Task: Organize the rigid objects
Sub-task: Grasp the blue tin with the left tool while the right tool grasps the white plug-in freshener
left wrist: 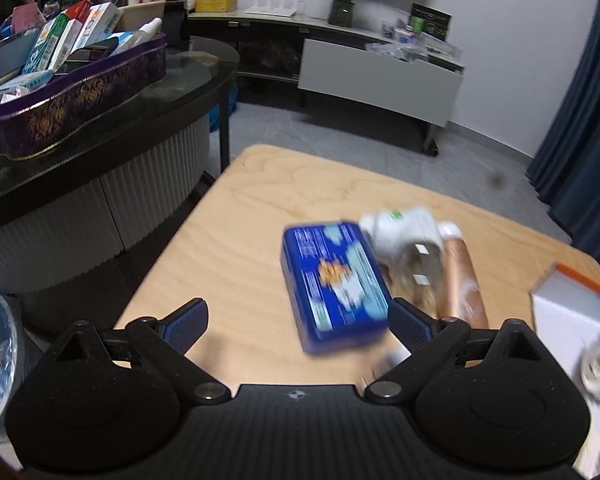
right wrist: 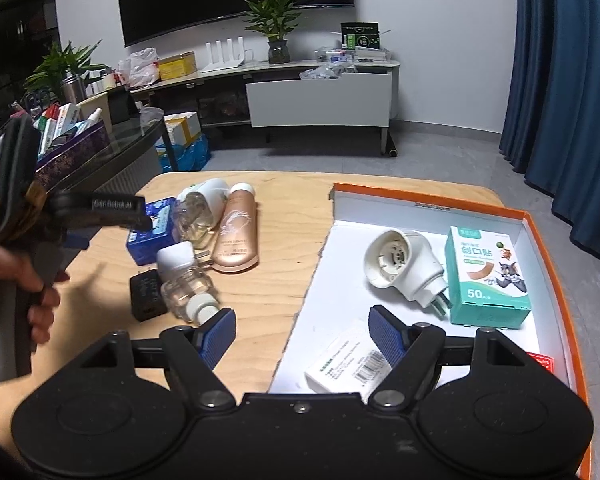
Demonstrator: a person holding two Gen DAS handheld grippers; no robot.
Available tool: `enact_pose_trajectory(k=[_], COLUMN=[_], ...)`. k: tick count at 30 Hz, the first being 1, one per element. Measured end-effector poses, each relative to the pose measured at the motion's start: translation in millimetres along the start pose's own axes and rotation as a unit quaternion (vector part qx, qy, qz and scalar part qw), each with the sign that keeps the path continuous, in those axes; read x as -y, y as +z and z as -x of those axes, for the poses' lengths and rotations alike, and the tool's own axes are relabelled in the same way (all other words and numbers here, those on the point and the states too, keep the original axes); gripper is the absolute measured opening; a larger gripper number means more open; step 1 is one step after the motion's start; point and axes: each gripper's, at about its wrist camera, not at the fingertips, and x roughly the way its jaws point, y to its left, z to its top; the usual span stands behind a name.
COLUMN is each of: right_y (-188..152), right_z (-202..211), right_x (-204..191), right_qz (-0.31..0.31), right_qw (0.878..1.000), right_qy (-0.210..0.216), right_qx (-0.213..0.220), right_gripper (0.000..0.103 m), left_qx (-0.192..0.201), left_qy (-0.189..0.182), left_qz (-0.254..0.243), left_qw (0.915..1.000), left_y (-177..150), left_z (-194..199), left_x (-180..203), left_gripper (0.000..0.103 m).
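Left gripper (left wrist: 296, 322): jaws apart, set low over the wooden surface (left wrist: 236, 240), with the blue box (left wrist: 334, 284) lying flat between and just ahead of the pads; right pad near the box's edge, contact impossible to judge through motion blur. Behind the box: a white-capped clear bottle (left wrist: 406, 240) and a copper-coloured tube (left wrist: 460, 280), side by side on the surface.

Right gripper (right wrist: 302, 334): jaws apart, holding nothing, poised over the near edge of the orange-rimmed tray (right wrist: 556, 264). Inside the tray: a white plug-in device (right wrist: 404, 268) lying on its side, a teal bandage box (right wrist: 486, 276) standing just beside it, and a white barcoded box (right wrist: 350, 362) at the near end, partly hidden by the right finger.

On the surface, left of the tray: a second clear bottle (right wrist: 186, 280) and a black adapter (right wrist: 146, 296), touching.
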Motion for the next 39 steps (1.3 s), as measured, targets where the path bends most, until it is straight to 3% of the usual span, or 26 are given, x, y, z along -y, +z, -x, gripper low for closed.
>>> enact_pose_trajectory(k=[5,13,15,17,18,25,31,39], right_y=[3,11,15,20,22,51,83,105], right_z=[-7,-20,-24,-30,-33,-61,-110,-188], right_x=[5,0,-3,-8,-11,-43,-86,-122], right_qz=[-0.008,0.005,0.008,0.011,0.011,0.031,0.073,0.142], right_qw=[1.0,1.0,1.0,1.0,1.0,0.999,0.995,0.986], right_qy=[-0.005,-0.008,-0.007,-0.004,0.0,0.038,0.067,0.079], right_qx=[-0.004,-0.009,-0.009,-0.01,-0.011,-0.007,-0.01,-0.041], right_gripper=[0.087,0.087,0.087,0.087,0.087,0.087,0.087,0.087], left_qx=[-0.017,-0.039,-0.029,-0.017,-0.013,-0.009,0.006,0.02], left_qy=[-0.008,-0.014,-0.012,-0.007,-0.004,-0.042,-0.065,-0.099], left_qz=[0.022,0.011,-0.011,-0.044,-0.063,-0.057,-0.065,-0.038], left_qw=[0.9996,0.9991,0.9994,0.9988,0.9979,0.9975,0.9957,0.9941], left_y=[17,17,14,12,10,8,-5,-1], left_z=[-25,-51,-49,-47,-45,-19,18,15], left_x=[1,4,3,3,3,-26,-48,-59], left_gripper=[0.099,0.097,0.093,0.065,0.063,0.063,0.063,0.063])
